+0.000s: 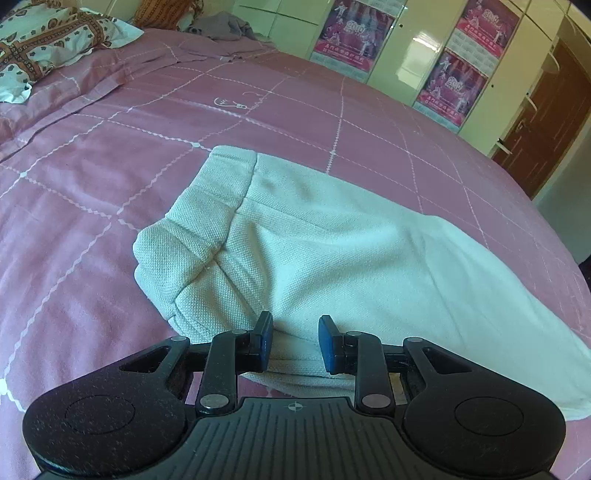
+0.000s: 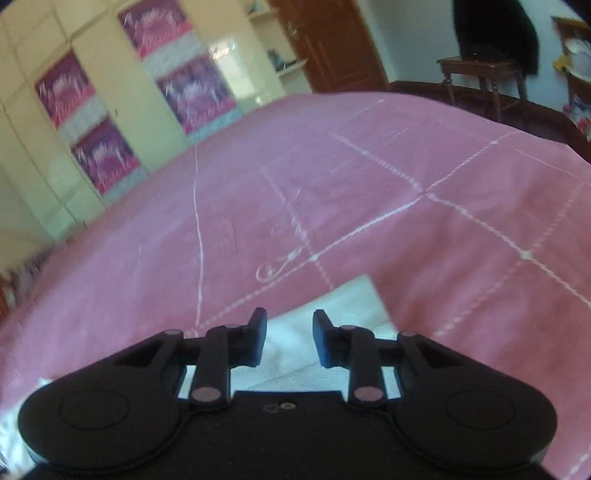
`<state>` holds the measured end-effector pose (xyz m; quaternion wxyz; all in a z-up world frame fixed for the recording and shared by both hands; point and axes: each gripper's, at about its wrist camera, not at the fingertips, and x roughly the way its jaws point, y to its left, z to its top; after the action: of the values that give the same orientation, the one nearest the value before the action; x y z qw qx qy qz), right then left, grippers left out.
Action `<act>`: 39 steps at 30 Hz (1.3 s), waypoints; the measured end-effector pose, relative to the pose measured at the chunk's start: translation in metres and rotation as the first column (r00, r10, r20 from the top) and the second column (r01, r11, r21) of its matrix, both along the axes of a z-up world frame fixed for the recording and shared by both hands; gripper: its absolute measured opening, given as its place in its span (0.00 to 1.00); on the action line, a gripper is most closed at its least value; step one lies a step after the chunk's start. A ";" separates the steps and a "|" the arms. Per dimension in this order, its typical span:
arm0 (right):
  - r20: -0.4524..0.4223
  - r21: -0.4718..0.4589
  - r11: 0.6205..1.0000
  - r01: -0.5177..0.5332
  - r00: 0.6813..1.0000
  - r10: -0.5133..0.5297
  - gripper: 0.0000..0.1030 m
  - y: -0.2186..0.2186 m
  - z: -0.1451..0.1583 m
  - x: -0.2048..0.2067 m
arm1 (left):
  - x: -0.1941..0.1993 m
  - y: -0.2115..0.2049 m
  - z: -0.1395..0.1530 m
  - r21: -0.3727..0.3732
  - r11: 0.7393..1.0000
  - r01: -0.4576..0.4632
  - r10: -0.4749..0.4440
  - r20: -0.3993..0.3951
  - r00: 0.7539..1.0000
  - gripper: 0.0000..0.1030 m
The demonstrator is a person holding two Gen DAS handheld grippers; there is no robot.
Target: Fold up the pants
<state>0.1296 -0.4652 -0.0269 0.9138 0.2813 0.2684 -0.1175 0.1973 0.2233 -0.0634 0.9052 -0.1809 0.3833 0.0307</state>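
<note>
The white pants point(image 1: 325, 251) lie folded lengthwise on the pink bedspread point(image 1: 92, 192), with the waistband end at the upper left and the legs running off to the right. My left gripper point(image 1: 295, 341) is open and empty, just above the near edge of the pants. In the right wrist view a white corner of the pants point(image 2: 340, 306) shows under my right gripper point(image 2: 290, 338), which is open and empty above it. This view is blurred by motion.
A patterned pillow point(image 1: 44, 40) and a grey garment point(image 1: 225, 26) lie at the head of the bed. Cream wardrobe doors with pink posters point(image 1: 447, 74) stand beyond the bed. A brown door point(image 2: 325, 44) and a wooden side table point(image 2: 480, 77) are beyond the bed's far corner.
</note>
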 end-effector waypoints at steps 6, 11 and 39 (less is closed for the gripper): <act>0.096 0.155 0.985 0.075 0.991 -0.091 0.21 -0.013 -0.027 -0.095 | 0.004 0.005 -0.006 -0.021 1.000 -0.007 0.007 -0.002 1.000 0.27; 0.078 0.298 0.949 0.101 0.989 -0.129 0.32 -0.020 -0.065 -0.098 | 0.009 0.005 -0.006 -0.015 1.000 0.012 -0.012 -0.012 1.000 0.27; 0.096 -0.079 0.982 -0.172 0.979 0.179 0.20 0.109 -0.019 -0.065 | -0.009 -0.131 0.028 0.164 0.961 0.223 -0.251 0.174 0.952 0.27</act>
<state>0.0643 -0.3563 -0.0460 0.9425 0.2300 0.2406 -0.0311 0.1880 0.0920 -0.0352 0.9459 -0.0704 0.3092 -0.0690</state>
